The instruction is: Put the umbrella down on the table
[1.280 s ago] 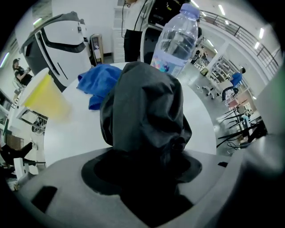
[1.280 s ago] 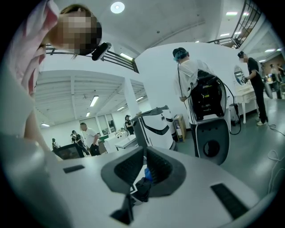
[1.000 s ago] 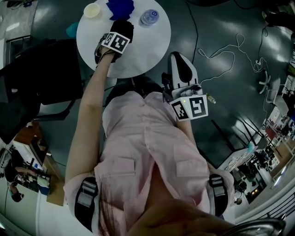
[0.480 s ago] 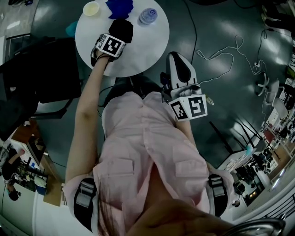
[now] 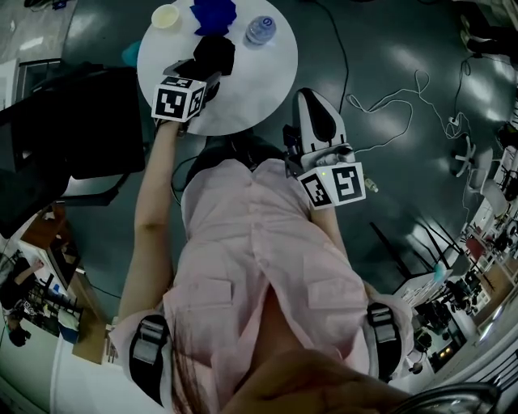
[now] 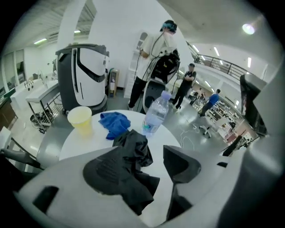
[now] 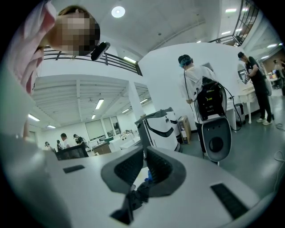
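Note:
The black folded umbrella [image 5: 215, 55] lies crumpled on the round white table [image 5: 259, 89], below the blue cloth. In the left gripper view the umbrella [image 6: 133, 149] rests on the tabletop beyond the jaws. My left gripper [image 5: 202, 77] hangs above the table's near left part, lifted off the umbrella. Its jaws are closing, still wide apart, and its pads press on nothing [image 6: 147, 169]. My right gripper [image 5: 314, 105] is held off the table's right edge, over the floor, its pads together and empty [image 7: 144, 167].
A yellow cup [image 5: 165, 16], a blue cloth [image 5: 214, 11] and a clear water bottle [image 5: 261, 30] stand at the table's far side. A dark desk [image 5: 73, 121] lies left. Cables [image 5: 405, 89] trail on the floor right. People and a white machine [image 6: 84, 75] stand beyond.
My left gripper has lifted up and back from the umbrella, which stays on the table. The right gripper has kept still.

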Demonstrator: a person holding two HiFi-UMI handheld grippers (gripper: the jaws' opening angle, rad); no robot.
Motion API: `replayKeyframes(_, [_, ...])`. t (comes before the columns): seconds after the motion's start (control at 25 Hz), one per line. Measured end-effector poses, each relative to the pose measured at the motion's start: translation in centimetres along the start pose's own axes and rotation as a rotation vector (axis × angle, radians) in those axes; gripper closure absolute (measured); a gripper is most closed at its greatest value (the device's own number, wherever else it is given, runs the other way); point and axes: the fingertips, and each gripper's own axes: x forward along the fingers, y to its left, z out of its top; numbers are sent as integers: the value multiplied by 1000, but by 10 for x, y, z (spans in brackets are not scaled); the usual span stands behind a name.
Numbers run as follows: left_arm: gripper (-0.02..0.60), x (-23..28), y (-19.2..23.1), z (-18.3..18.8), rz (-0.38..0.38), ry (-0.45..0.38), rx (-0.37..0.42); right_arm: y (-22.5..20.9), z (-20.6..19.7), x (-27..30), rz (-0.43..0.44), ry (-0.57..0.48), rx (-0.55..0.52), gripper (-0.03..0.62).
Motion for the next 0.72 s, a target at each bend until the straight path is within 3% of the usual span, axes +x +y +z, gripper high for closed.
replayKeyframes(0.12, [435, -19, -4, 25, 62, -119, 27, -1, 1, -3, 9, -8, 0, 553])
replayKeyframes(0.24, [546, -39, -13, 47, 106, -219, 60, -2, 5, -7, 21, -21, -1, 554])
replayKeyframes(0.56, [563, -137, -63, 107, 180, -536, 140, -11, 20, -20, 36, -64, -27, 554])
replayKeyframes(0.72, [563, -195, -89, 118, 228, -686, 169, -14, 28, -29, 37, -85, -41, 554])
